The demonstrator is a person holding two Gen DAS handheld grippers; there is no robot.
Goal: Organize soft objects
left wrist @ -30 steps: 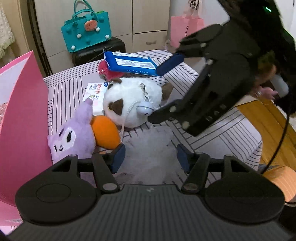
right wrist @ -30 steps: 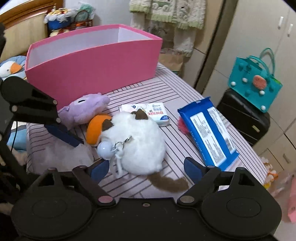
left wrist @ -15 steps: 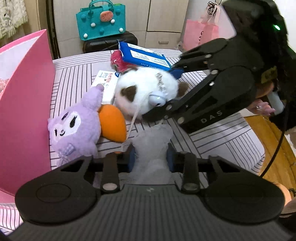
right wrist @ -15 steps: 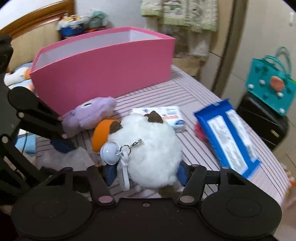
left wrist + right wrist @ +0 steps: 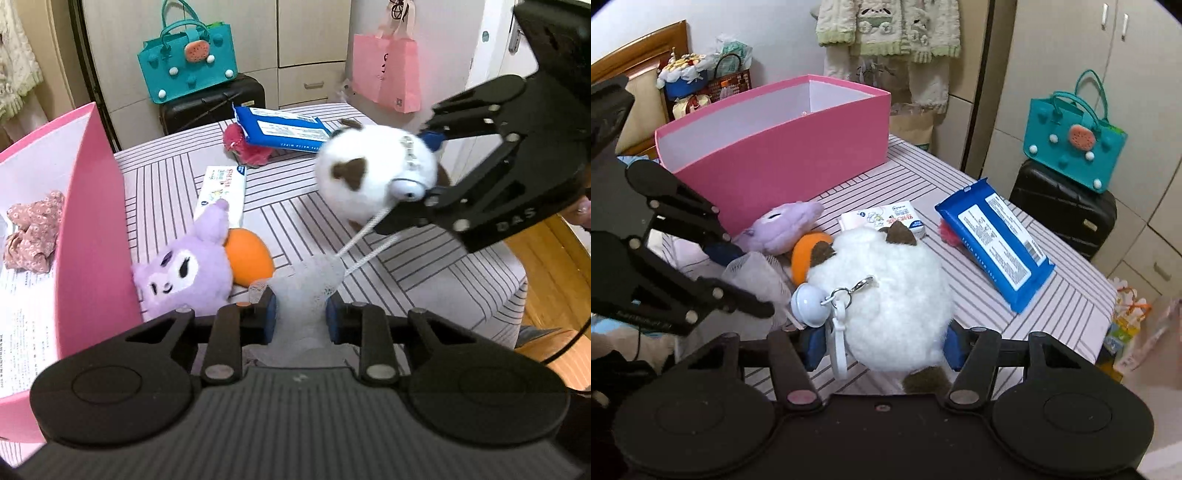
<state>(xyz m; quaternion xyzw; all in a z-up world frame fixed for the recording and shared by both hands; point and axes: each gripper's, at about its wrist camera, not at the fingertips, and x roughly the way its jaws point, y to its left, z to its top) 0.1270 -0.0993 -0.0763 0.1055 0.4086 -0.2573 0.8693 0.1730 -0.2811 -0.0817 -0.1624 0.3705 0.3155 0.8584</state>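
Left gripper (image 5: 298,314) fingers pinching white mesh pouch (image 5: 309,284), right gripper (image 5: 882,345) fingers squeezing white plush (image 5: 886,291)

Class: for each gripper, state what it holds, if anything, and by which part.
The right gripper is shut on the white plush, across its lower body. The left gripper is shut on the white mesh cloth, pinching its bunched near end.

both tongs closed; white plush (image 5: 373,177) lifted

Looks like a home bedroom: wooden headboard (image 5: 639,48) by the wall, knitted child's clothes (image 5: 890,29) hanging up, cream wardrobe doors (image 5: 1071,55), black suitcase (image 5: 1067,210) under a teal handbag (image 5: 1075,144)
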